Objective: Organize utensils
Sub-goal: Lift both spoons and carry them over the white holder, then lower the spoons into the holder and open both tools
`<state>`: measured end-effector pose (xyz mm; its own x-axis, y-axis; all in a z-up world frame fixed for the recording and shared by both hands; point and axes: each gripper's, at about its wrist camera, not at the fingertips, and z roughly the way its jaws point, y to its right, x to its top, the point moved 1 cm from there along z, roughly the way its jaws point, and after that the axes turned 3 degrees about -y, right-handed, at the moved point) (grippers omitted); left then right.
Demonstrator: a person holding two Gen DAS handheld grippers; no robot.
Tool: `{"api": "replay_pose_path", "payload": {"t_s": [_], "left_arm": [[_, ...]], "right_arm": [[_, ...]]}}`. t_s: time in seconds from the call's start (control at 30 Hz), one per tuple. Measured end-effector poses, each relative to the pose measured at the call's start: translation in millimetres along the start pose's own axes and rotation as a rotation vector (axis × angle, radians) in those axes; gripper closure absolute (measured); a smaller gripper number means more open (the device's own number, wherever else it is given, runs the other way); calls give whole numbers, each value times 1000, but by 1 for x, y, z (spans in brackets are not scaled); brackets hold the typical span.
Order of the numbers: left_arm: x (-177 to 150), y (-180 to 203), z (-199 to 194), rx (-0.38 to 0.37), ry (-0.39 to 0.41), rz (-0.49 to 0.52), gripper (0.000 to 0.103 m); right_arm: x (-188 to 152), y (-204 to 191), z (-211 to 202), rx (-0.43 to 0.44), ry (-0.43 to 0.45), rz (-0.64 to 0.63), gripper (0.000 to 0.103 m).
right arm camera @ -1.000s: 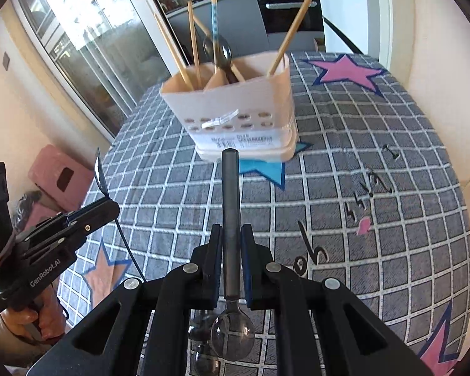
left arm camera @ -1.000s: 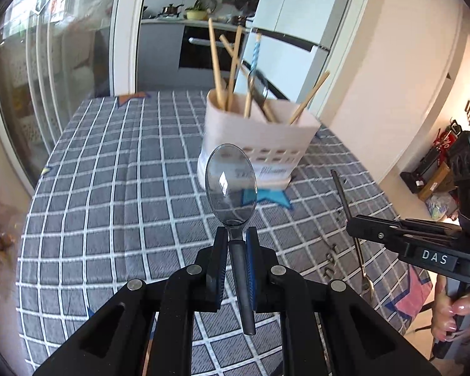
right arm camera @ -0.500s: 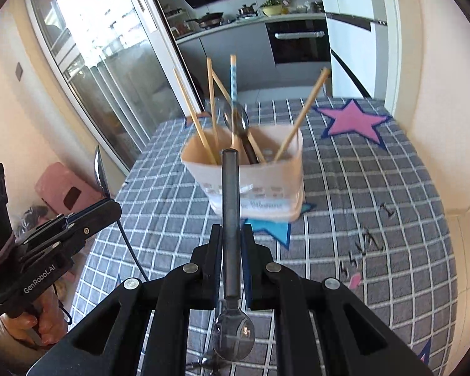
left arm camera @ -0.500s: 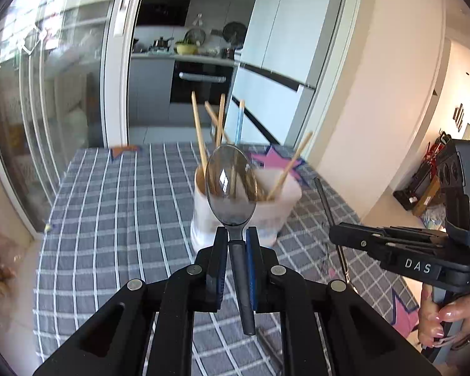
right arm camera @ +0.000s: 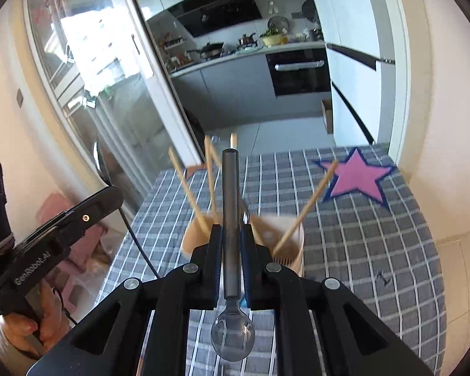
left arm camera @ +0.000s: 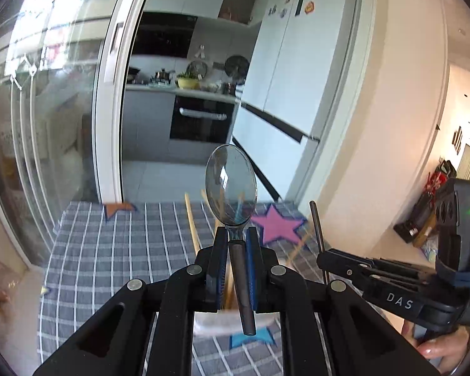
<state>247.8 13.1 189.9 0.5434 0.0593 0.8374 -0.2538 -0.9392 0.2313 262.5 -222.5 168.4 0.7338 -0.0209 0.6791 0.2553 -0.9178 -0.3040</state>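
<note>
- Two spoons: my left tongs (left arm camera: pixel 237 244) are clamped on one spoon (left arm camera: pixel 231 188), bowl up and forward; my right tongs (right arm camera: pixel 232 241) grip the second spoon (right arm camera: pixel 231 206), handle forward, bowl hanging toward me.
- One pale utensil holder (right arm camera: pixel 289 244) stands on the checked desk (right arm camera: pixel 376 250) just beyond both tongs, part hidden by them.
- At least four wooden sticks (right arm camera: pixel 304 210) lean out of it; blur hides the exact number.
- Bare cloth lies on every side of the holder, out to the desk's far edge.
</note>
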Motion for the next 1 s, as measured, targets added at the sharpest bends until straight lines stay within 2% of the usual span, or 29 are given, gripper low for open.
{"api": "replay_pose_path", "payload": {"t_s": [0.23,0.37,0.6,1.0], "left_arm": [[12,-5,36,42,20,-10,59],[0,-5,60,63,1,3,59],[-23,0,87,100,8,43,59],[-61,0,111,169,-7,92,59]], "right_arm": [[26,13,33,-27,89,32,90],[29,14,55,-52,122,-9,91],[12,19,77,-104,197,-88,91],[-24,21,96,-158,222,-180,91]]}}
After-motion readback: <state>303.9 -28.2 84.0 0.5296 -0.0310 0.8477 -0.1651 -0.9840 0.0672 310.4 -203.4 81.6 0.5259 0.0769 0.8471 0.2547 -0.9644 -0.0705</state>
